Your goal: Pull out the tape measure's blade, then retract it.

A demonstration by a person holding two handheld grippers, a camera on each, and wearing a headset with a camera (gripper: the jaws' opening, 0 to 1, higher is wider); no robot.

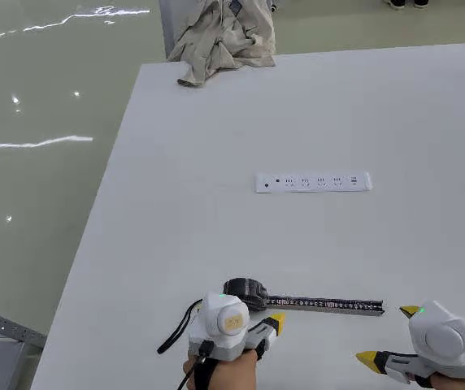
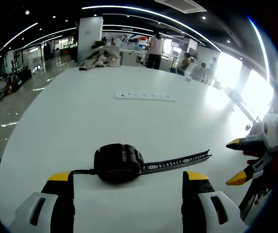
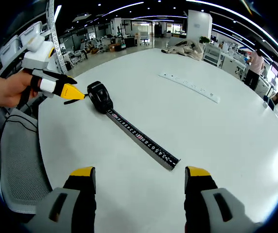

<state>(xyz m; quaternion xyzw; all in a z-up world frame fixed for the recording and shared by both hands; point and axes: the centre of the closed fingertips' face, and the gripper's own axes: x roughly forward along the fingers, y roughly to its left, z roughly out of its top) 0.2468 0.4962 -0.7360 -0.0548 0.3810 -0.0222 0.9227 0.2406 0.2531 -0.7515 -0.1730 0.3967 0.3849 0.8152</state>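
White table (image 1: 216, 162) takes most of the head view, and beside it is a shiny greenish floor (image 1: 37, 122) with light reflections. At the far edge of the table lies a crumpled beige garment (image 1: 224, 36), and near the middle lies a long white power strip (image 1: 314, 182). The tape measure is on the near part of the table. Its black case (image 1: 245, 291) lies flat, and the blade (image 1: 330, 305) is drawn out of it to the right and rests straight on the surface, with the printed numbers facing up. A black cord (image 1: 176, 329) goes from the case toward the near left. The left gripper (image 1: 269, 325) is held just in front of the case with its yellow-tipped jaws spread wide. In the left gripper view the case sits between the two jaws, a little ahead of them, and nothing is pinched. In the right gripper view one yellow tip is just beside the case, but I cannot tell if it touches. The right gripper (image 1: 388, 335) is near the free end of the blade, also with its jaws wide apart and holding nothing, and the blade end lies ahead of them. A grey mesh chair (image 3: 17, 165) stands at the table edge in the right gripper view. Some people (image 2: 154, 48) stand far behind the table.
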